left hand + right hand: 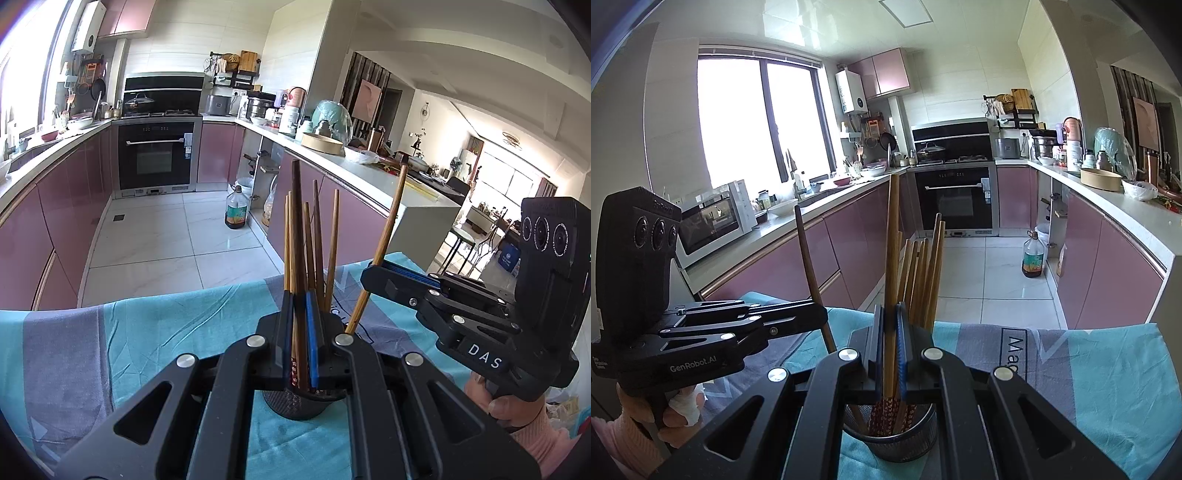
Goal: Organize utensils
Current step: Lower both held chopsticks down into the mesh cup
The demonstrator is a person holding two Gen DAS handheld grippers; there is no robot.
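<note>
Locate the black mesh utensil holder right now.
The mesh holder sits bottom-centre in both wrist views on the teal cloth, full of chopsticks, directly below both grippers.

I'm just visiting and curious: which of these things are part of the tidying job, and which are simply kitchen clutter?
Part of the job:
- left tool, holding a dark chopstick
- right tool, holding a light chopstick
- chopsticks already in the holder

Just lying about:
- oil bottle
- oven
- microwave
- cloth
</note>
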